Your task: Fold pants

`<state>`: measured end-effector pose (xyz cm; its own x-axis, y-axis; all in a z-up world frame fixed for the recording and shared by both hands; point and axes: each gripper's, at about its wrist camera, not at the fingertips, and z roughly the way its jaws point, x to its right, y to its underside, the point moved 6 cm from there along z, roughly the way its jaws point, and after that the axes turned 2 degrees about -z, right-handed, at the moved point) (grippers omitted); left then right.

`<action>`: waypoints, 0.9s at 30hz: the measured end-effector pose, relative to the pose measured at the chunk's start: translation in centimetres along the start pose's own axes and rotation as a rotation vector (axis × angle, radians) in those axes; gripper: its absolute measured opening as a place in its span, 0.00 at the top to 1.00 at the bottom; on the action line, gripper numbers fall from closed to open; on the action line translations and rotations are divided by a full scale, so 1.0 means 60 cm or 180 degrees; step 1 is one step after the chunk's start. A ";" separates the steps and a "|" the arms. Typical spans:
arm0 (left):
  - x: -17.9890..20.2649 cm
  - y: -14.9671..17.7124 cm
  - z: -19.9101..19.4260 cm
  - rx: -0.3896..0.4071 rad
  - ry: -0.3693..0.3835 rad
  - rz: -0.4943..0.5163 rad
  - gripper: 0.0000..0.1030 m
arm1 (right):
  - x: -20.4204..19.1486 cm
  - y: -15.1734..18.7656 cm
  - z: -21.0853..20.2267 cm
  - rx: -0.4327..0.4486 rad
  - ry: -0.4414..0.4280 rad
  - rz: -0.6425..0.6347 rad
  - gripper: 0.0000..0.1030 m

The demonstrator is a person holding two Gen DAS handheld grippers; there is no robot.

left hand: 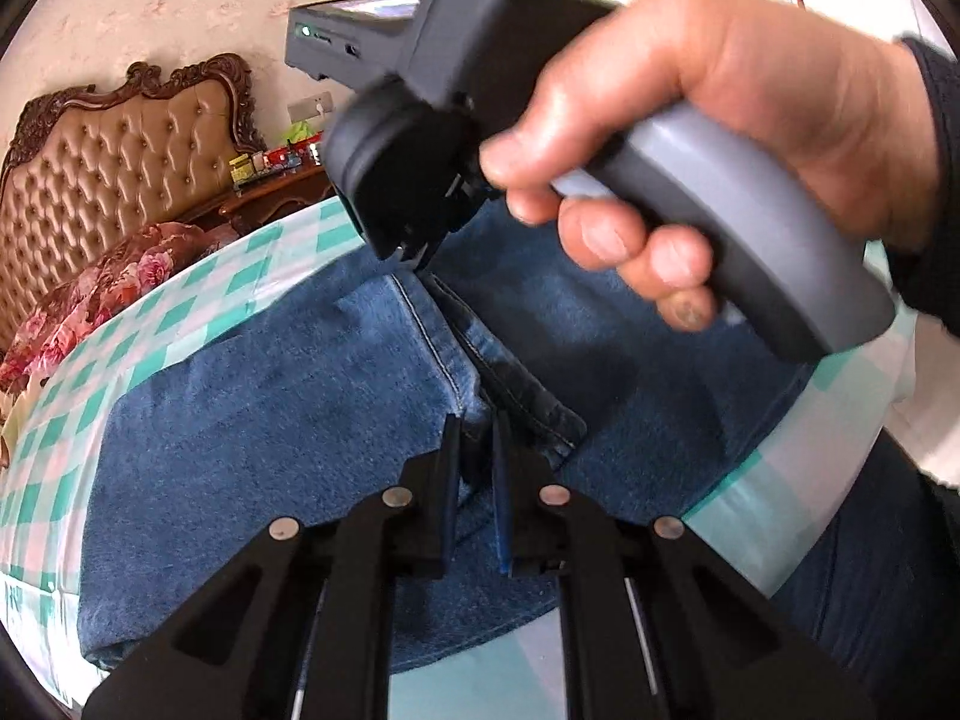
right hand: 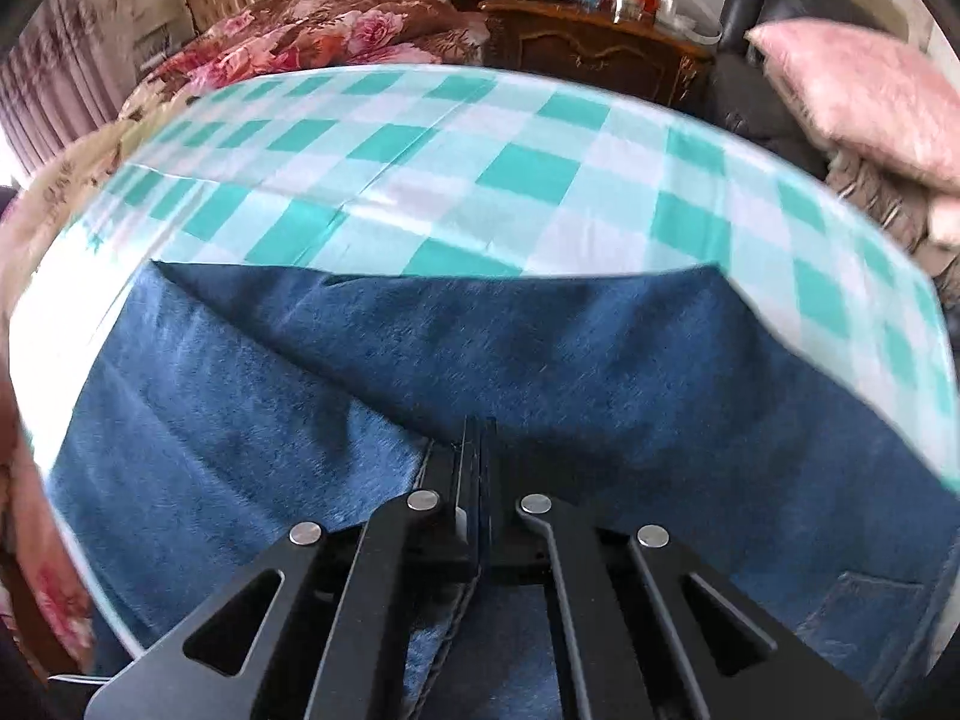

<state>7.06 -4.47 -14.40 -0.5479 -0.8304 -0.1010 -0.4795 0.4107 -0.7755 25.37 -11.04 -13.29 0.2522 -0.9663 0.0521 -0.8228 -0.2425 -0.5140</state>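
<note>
L gripper [left hand: 480, 429] clenched on jeans [left hand: 270, 396] hem, R gripper [right hand: 478, 429] clenched on seam edge. Cloth stretches toward 12; my L nearer hem.

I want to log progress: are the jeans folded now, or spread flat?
Partly folded. The jeans lie on the checked tablecloth with one layer over another, hemmed edge on top. Both grippers pinch denim.

No legible text, labels, brands or numbers anywhere; small items at 12 o'clock too blurred to read.
</note>
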 end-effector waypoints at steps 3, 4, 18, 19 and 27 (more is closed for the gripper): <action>-0.004 -0.011 -0.005 0.0064 0.0003 -0.0069 0.90 | -0.002 -0.007 -0.008 0.0073 0.0054 -0.0044 1.00; -0.004 -0.004 0.007 -0.0048 0.0065 -0.0103 0.88 | 0.001 -0.004 -0.003 0.0054 0.0099 -0.0056 1.00; -0.286 0.071 -0.138 0.0130 -0.0540 -0.1720 0.84 | -0.076 0.054 -0.074 0.0423 -0.0008 0.0096 0.84; -0.307 0.089 -0.138 0.0045 -0.0613 -0.1780 0.86 | -0.090 0.067 -0.061 0.0360 0.0013 0.0035 0.74; -0.392 0.160 -0.151 -0.0296 -0.1024 -0.2055 0.95 | -0.085 0.107 -0.030 0.0232 0.0499 -0.0108 0.42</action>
<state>9.16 22.42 -13.85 0.0858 -0.9818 0.1695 -0.7033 -0.1802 -0.6877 17.88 -7.84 -15.30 0.1918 -0.9607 0.2004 -0.7747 -0.2736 -0.5700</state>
